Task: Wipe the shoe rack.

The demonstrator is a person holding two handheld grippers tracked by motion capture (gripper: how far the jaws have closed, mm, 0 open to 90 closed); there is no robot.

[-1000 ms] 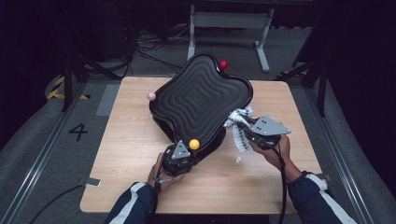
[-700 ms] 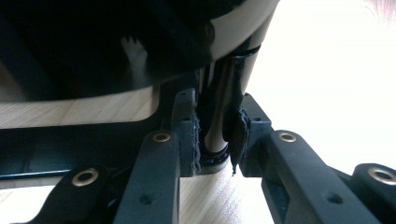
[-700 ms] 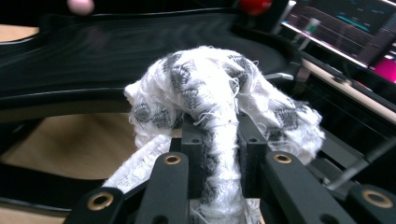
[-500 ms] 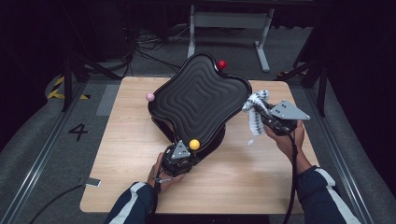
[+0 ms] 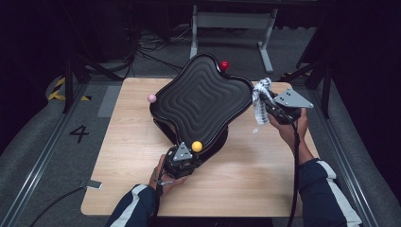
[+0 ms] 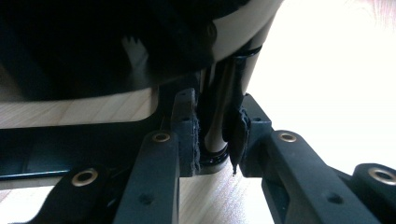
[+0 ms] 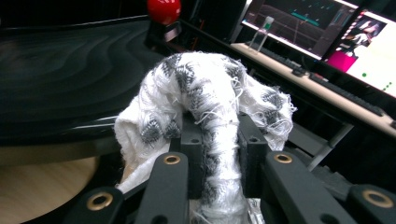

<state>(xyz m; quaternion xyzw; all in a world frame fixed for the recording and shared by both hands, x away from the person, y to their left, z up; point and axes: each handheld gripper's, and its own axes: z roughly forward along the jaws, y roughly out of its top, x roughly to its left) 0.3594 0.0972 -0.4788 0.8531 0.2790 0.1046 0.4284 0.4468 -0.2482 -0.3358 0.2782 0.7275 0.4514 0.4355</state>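
A black board with ridged rings (image 5: 202,103) stands tilted on the wooden table (image 5: 127,142). Its posts end in a pink ball (image 5: 152,98), a red ball (image 5: 224,65) and a yellow ball (image 5: 197,146). My left gripper (image 5: 182,158) sits at the board's near corner by the yellow ball. In the left gripper view the gripper (image 6: 217,128) is shut on a black post (image 6: 215,116) under the board. My right gripper (image 5: 265,103) is shut on a white and grey cloth (image 5: 259,101) beside the board's right corner. The right gripper view shows the cloth (image 7: 205,84) bunched over the gripper (image 7: 219,135), with the red ball (image 7: 164,9) beyond.
A metal stand (image 5: 231,21) rises behind the table. Grey floor with a "4" mark (image 5: 79,133) lies to the left. A small flat device (image 5: 93,184) rests at the table's front left edge. Monitors (image 7: 327,32) glow on a desk to the right.
My right gripper has carried the cloth away from the board's near right edge, farther back and a little up, to the board's right corner. The left gripper has kept still.
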